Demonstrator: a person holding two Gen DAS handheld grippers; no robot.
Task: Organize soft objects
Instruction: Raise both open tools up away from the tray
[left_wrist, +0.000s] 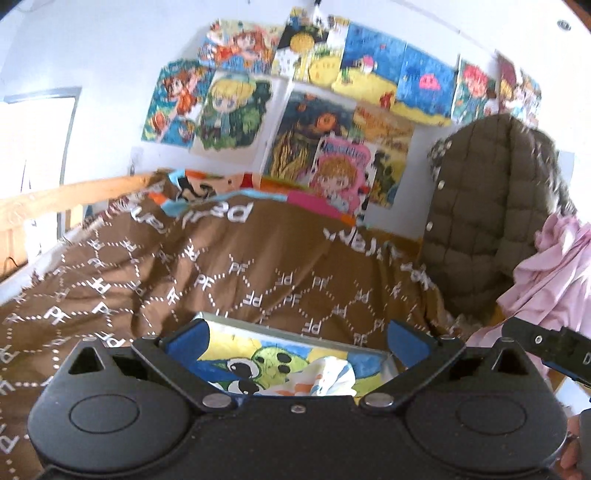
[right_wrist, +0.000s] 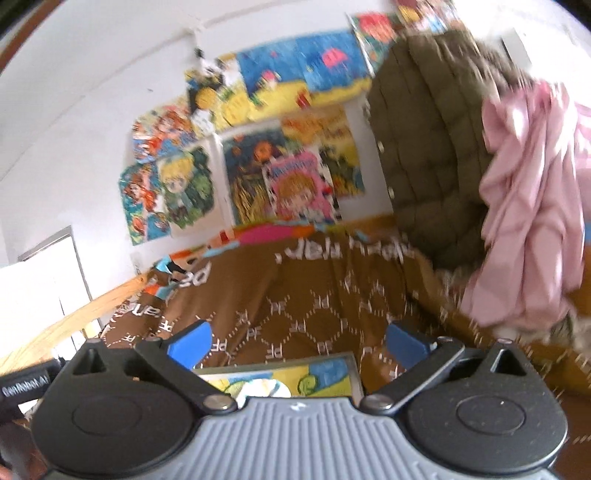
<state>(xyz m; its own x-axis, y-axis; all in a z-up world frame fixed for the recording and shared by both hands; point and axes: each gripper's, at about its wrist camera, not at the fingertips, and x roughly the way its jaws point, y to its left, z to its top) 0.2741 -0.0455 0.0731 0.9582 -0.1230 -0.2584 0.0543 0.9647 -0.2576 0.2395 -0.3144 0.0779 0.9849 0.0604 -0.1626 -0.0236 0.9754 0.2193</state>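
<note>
**Blue-padded grippers hang wide apart over a patterned bedspread**

Blue pads mark the fingertips of both hand-held tools; the left gripper (left_wrist: 295, 336) has its jaws spread wide with nothing between them, and the right gripper (right_wrist: 297, 338) stands equally wide and empty; the tip of the right tool also shows at the right edge of the left wrist view; just beneath both lies a painted canvas (left_wrist: 295, 354) showing a green cartoon figure on blue and yellow, with a crumpled white, orange-striped cloth (left_wrist: 332, 376) resting on its near edge; the canvas sits on a brown bedspread (left_wrist: 184, 266) printed with white dotted hexagons and letters, which covers the bed from the foreground to the far end; a wooden bed rail (left_wrist: 81, 190) runs along the left side; at the head of the bed, bright orange, pink and blue bedding (left_wrist: 229, 184) shows above the brown cover; to the right, a quilted olive jacket (left_wrist: 476, 206) hangs upright, with a pale pink garment (right_wrist: 532, 206) draped just beside it, overlapping its right side; behind everything, colourful cartoon posters (left_wrist: 314, 96) cover the white wall
</note>
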